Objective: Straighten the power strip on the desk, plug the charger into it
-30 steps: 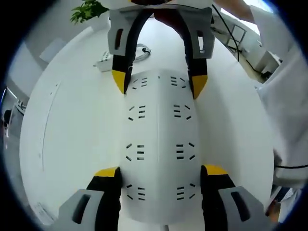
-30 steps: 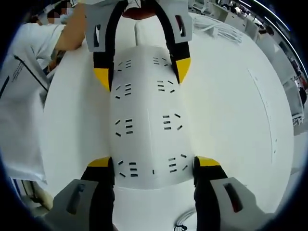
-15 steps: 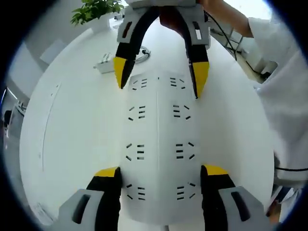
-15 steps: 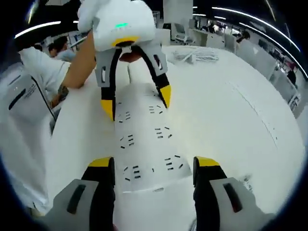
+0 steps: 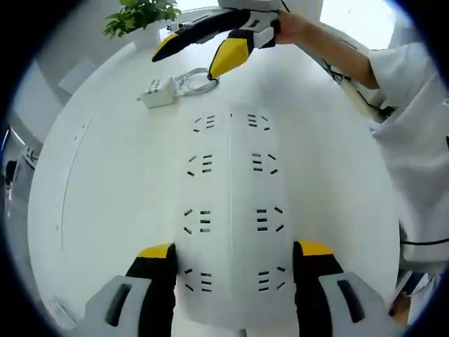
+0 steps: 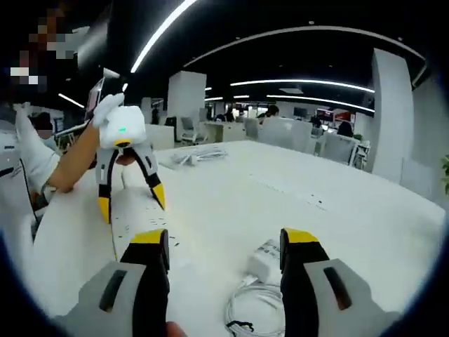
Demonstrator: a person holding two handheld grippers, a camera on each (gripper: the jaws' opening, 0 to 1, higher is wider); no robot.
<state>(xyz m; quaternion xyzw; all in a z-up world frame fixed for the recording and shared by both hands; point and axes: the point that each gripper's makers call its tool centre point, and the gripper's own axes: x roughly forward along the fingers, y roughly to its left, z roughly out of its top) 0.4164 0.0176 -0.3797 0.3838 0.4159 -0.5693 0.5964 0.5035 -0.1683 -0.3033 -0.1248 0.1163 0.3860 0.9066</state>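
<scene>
A white power strip [image 5: 231, 189] lies lengthwise on the white desk [image 5: 105, 196]. My left gripper [image 5: 235, 251] holds its near end, one jaw against each long side. My right gripper [image 5: 200, 48] hangs open above the strip's far end with nothing between its jaws, tilted toward the white charger [image 5: 158, 91] and its coiled cable [image 5: 200, 78]. In the right gripper view, my right gripper [image 6: 224, 242] is open above the desk. The charger [image 6: 266, 258] and cable [image 6: 254, 310] lie just beyond its jaws. Further left, the left gripper [image 6: 130, 200] straddles the strip [image 6: 133, 225].
A potted plant [image 5: 137, 14] stands at the desk's far edge. A person's arm [image 5: 330, 49] and white clothing [image 5: 414, 147] line the right side. In the right gripper view, another bundle of cable [image 6: 200, 154] lies far back, with office desks and chairs [image 6: 330, 144] behind.
My right gripper has come off the strip's far end, risen and swung toward the charger, so its view now looks across the desk. The left gripper and the strip have stayed put.
</scene>
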